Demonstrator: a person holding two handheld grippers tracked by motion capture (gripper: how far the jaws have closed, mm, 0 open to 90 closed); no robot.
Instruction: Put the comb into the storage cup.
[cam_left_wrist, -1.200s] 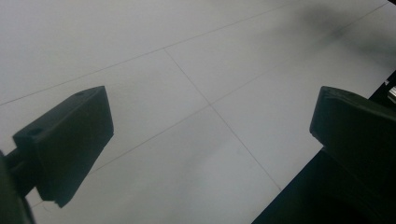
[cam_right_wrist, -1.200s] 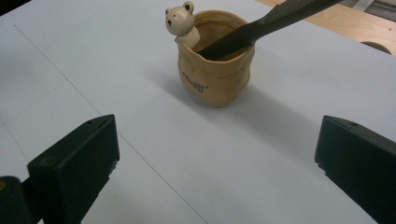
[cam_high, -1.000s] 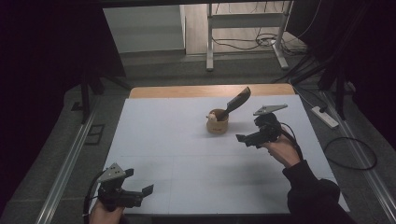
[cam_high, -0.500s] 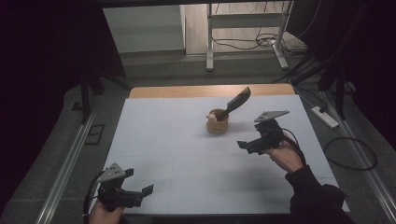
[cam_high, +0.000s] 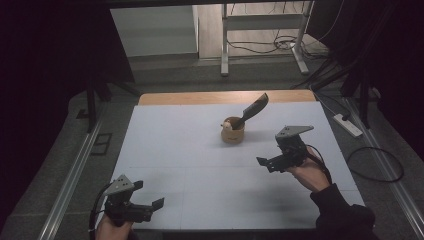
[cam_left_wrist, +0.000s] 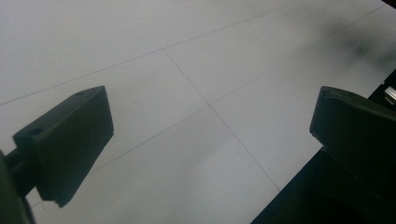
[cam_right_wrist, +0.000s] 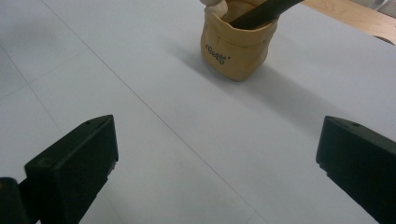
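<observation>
Since a second ago the right gripper (cam_high: 270, 162) has drawn back toward the near right, away from the pouch; the left gripper (cam_high: 150, 206) has stayed at the near left edge. Across the white counter (cam_high: 180, 150), the tan pouch (cam_high: 233, 133) stands right of centre toward the far side, well apart from both grippers. It looks soft and light, likely to buckle or tip if squeezed hard. A dark spatula (cam_high: 252, 110) leans out of it to the far right; its stiff handle seems the better hold. A small pale item (cam_high: 227, 125) sits inside. Both grippers' fingers (cam_right_wrist: 74, 163) stand wide, empty.
</observation>
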